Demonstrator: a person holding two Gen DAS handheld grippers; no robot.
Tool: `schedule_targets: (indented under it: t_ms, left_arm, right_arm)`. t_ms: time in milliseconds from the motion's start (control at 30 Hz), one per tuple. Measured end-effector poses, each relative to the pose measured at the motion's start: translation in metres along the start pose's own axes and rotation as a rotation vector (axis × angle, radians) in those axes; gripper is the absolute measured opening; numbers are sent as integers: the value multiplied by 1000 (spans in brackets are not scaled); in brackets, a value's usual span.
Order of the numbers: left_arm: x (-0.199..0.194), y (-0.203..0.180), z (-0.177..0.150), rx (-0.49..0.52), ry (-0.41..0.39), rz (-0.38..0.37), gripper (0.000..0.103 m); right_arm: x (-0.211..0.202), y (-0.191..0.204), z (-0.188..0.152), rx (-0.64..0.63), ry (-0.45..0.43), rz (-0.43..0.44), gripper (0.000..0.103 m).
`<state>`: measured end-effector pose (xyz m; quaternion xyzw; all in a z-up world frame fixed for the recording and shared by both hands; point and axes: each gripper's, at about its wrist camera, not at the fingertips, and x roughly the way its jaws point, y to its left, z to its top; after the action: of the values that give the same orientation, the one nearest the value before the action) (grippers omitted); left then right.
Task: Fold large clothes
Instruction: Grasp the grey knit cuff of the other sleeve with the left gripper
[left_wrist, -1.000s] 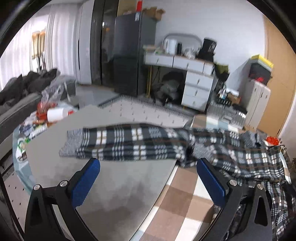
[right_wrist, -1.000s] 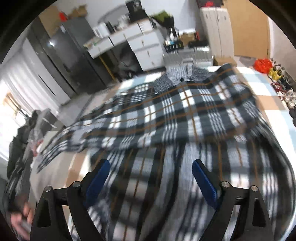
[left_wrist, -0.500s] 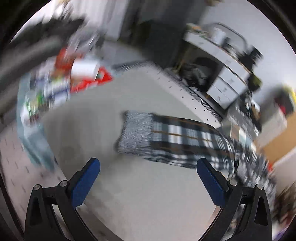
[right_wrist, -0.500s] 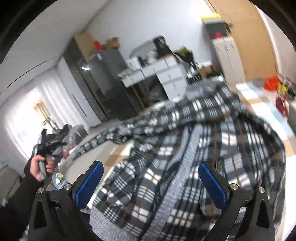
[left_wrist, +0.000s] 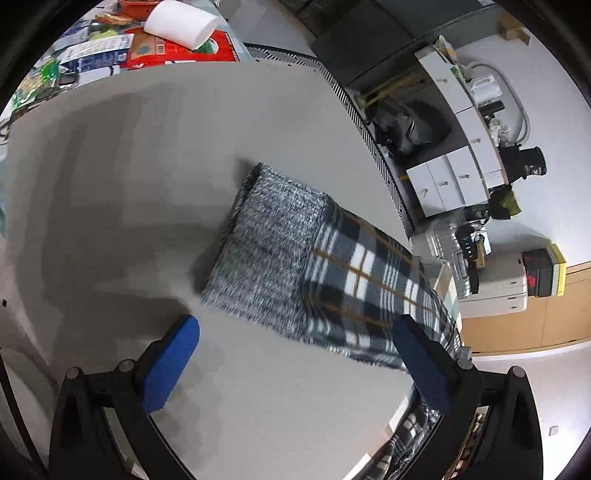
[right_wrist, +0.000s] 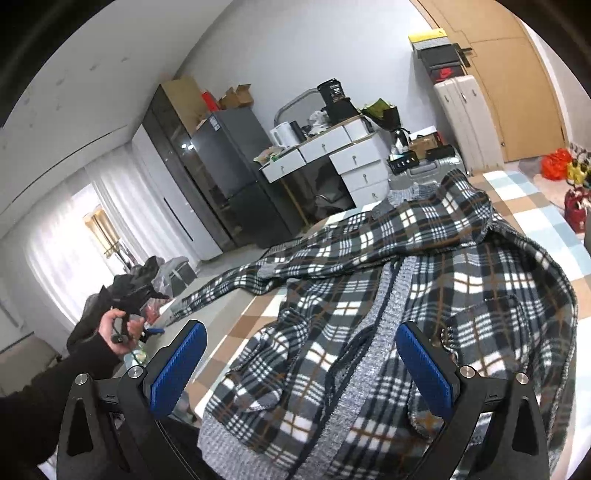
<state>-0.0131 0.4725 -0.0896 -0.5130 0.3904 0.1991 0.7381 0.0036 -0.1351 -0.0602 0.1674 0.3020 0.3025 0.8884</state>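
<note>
A large black, white and brown plaid cardigan (right_wrist: 424, 295) with grey knit trim lies spread on the table, front up. One sleeve stretches left onto the grey mat; its grey knit cuff (left_wrist: 266, 240) lies flat in the left wrist view. My left gripper (left_wrist: 295, 358) is open and empty, hovering just above and short of the cuff. My right gripper (right_wrist: 301, 365) is open and empty over the cardigan's lower front, near the grey button band (right_wrist: 373, 332). The left gripper also shows in the right wrist view (right_wrist: 129, 295), held in a hand at far left.
A grey mat (left_wrist: 129, 166) covers the table's left part; a checked tablecloth (right_wrist: 258, 314) covers the rest. Snack packets and a white roll (left_wrist: 181, 22) sit at the mat's far end. A desk with drawers (right_wrist: 332, 158), fridge and suitcases stand behind.
My left gripper has swung left along the sleeve and tilted down over the cuff. My right gripper has pulled back toward the cardigan's hem and tilted up.
</note>
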Motion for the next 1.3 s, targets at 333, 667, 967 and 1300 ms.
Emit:
schedule_targets:
  t_ms: [333,667,967,1300]
  left_arm:
    - [2,-1,13,-16,-164,143,54]
    - [5,9,26,-3,-206,113,6]
    - [-25,-44,32,137,-286,83,6]
    - [-57,-160,-2,364,-351,-88,6]
  right_arm:
    - [4,4,-2,2,4,-2,103]
    - [7,20,-7,-100,12,-19,103]
    - [5,17,-5,-78,13,-8,103]
    - [-8,-2,5,-2,-26,-6,103]
